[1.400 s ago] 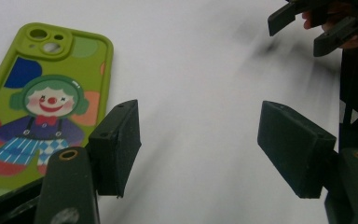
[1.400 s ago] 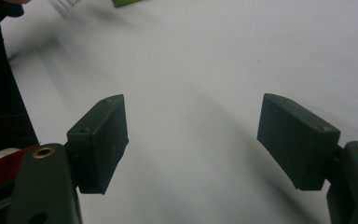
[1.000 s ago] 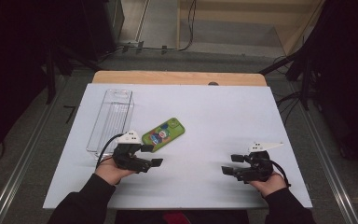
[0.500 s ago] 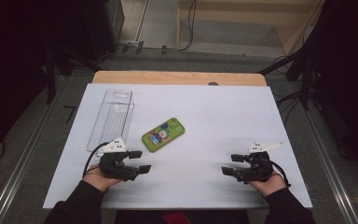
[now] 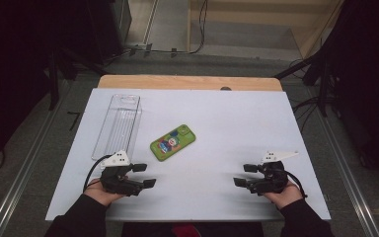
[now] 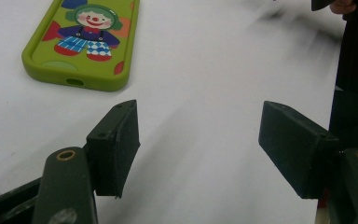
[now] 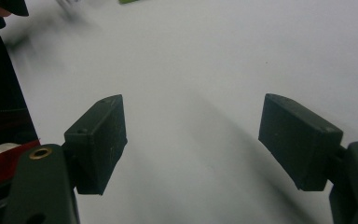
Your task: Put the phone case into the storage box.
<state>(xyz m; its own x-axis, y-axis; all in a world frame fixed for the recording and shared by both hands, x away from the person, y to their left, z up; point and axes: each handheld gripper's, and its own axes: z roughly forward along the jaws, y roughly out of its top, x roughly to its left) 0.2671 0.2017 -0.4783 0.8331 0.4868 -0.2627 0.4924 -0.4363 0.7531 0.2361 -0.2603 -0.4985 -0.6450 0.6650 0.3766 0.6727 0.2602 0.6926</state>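
Observation:
A green phone case (image 5: 173, 142) with a clown picture lies flat near the middle of the white table top (image 5: 227, 123); its near end fills the top left of the left gripper view (image 6: 84, 42). My left gripper (image 5: 144, 175) rests low at the front left, jaws open and empty (image 6: 198, 149), a short way in front of the case. At the front right my right gripper (image 5: 245, 175) also stands open over bare table (image 7: 191, 144), pointing toward the left hand.
A clear plastic tray (image 5: 118, 126) lies lengthwise at the left of the table, just beyond the left hand. A wooden strip (image 5: 187, 82) borders the far edge. Dark stands and cables surround the table on the floor.
My left gripper has drawn back from beside the phone case toward the front left of the table. The case and the right gripper have stayed in place.

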